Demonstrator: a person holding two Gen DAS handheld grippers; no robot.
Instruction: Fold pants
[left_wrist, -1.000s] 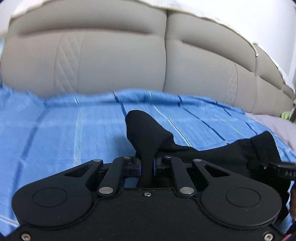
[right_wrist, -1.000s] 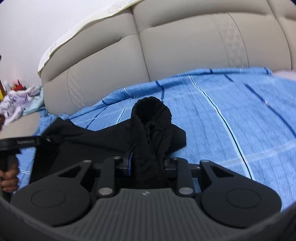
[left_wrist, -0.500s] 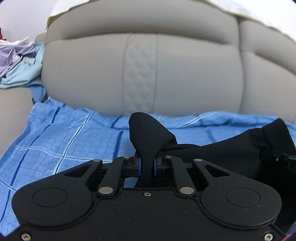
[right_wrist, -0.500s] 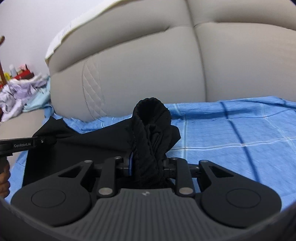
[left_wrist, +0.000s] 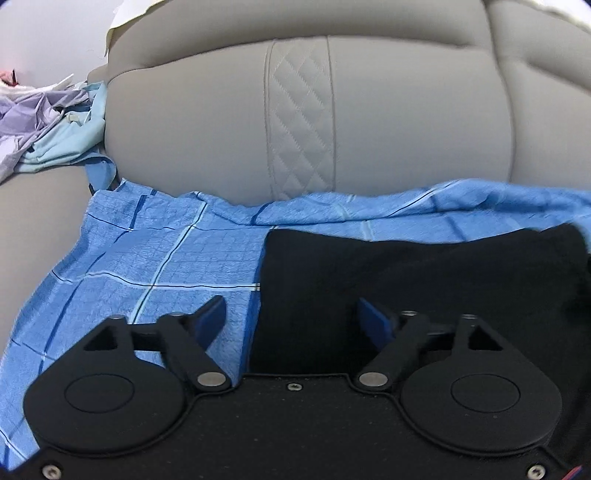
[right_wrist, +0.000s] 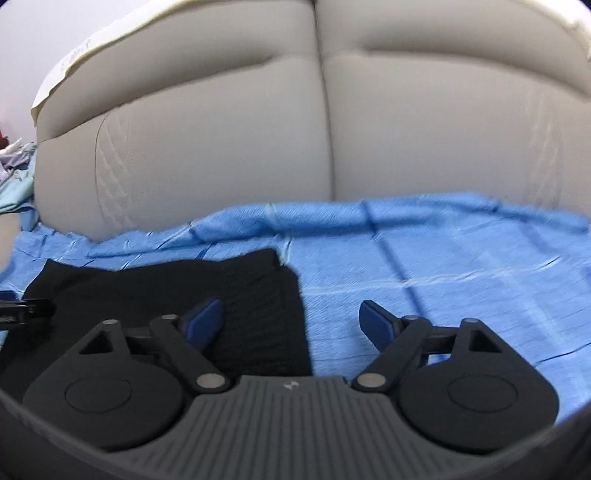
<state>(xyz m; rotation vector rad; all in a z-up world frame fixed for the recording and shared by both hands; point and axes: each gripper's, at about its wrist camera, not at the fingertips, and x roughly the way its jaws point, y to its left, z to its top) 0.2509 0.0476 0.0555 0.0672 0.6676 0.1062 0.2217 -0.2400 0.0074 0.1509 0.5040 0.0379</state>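
A: What is on the far left?

B: A messy pile of clothes, light blue and purple. It sits next to the big grey sofa back.

A: And what is in front of the sofa back?

B: A blue sheet with dark and light lines on it. It is spread flat, and its far edge is bunched up against the sofa back.

A: Where are the pants?

B: The black pants lie flat on the blue sheet. Their left edge is straight, and blue sheet shows beside it.

A: What is the left gripper doing?

B: Its jaws are opening. The blue pads are wide apart. The left edge of the pants lies in the gap below them, but the pads do not press on it.

A: And the right gripper?

B: Its jaws are opening too, and they are wide apart. The right edge of the pants lies under the gap. The left pad is over the black cloth and the right pad is over the blue sheet. Nothing is pinched.

A: Can you see one gripper from the other?

B: Yes. At the far left of the right view, a bit of black tool pokes in over the pants.
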